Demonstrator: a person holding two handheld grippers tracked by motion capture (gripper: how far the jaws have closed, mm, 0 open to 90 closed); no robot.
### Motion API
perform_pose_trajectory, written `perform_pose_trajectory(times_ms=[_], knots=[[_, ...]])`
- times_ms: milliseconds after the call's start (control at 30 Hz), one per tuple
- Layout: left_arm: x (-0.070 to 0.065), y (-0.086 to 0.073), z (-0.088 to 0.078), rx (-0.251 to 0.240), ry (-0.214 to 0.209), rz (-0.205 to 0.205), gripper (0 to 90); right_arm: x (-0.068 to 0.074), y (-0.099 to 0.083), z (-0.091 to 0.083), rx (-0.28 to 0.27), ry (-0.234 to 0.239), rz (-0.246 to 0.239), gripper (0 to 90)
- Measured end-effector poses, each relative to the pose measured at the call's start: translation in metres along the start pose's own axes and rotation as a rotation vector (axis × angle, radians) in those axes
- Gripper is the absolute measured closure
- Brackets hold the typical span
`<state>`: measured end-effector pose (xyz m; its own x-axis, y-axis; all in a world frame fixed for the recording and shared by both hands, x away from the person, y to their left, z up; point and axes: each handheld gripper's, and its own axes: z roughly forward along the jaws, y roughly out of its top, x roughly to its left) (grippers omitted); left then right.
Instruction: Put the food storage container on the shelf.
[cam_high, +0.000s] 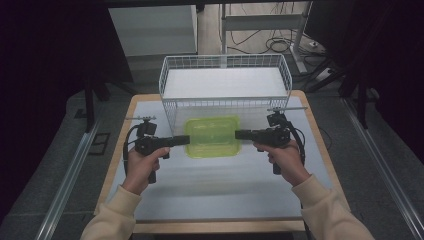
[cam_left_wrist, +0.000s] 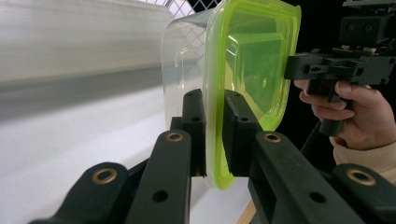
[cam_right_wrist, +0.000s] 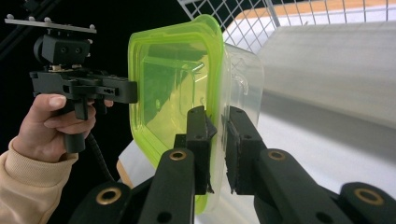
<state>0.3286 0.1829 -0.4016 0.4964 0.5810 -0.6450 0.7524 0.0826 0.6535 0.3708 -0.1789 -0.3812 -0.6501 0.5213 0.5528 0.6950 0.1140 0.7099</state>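
One clear container (cam_high: 212, 136) with a green lid (cam_left_wrist: 252, 60) appears empty; one wire basket (cam_high: 225, 82) at twelve o'clock holds nothing. The left gripper (cam_high: 186, 140) and right gripper (cam_high: 238, 134) clamp its rim at nine and three.

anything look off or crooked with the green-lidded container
Nothing stands out. The clear container with the green lid is held level in front of the wire basket, the left hand-held gripper and right hand-held gripper each clamped on an opposite edge of its rim. Lid looks seated, no cracks or spill visible.
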Motion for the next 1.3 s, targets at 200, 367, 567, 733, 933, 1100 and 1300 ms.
perform_pose_trajectory(times_ms=[200, 367, 567, 733, 933, 1100, 1300], knots=[[-0.003, 0.016, 0.002, 0.013, 0.002, 0.012, 81.0, -0.001, 0.010, -0.003, -0.012, -0.005, 0.008, 80.8], [-0.007, 0.027, 0.004, 0.016, 0.005, 0.021, 81.0, -0.001, 0.018, -0.007, -0.024, -0.011, 0.008, 80.8], [-0.011, 0.040, 0.008, 0.014, 0.004, 0.030, 81.0, -0.003, 0.028, -0.012, -0.041, -0.018, 0.008, 80.8], [-0.013, 0.049, 0.008, 0.016, -0.006, 0.035, 81.0, -0.001, 0.035, -0.016, -0.045, -0.018, 0.006, 80.8], [-0.014, 0.056, 0.008, 0.012, -0.010, 0.037, 81.0, -0.001, 0.042, -0.018, -0.051, -0.022, -0.001, 80.8], [-0.015, 0.062, 0.009, 0.013, -0.009, 0.035, 81.0, -0.001, 0.047, -0.019, -0.055, -0.023, -0.003, 80.9], [-0.016, 0.068, 0.011, 0.011, -0.007, 0.040, 81.1, -0.003, 0.052, -0.020, -0.060, -0.032, -0.002, 80.9]])
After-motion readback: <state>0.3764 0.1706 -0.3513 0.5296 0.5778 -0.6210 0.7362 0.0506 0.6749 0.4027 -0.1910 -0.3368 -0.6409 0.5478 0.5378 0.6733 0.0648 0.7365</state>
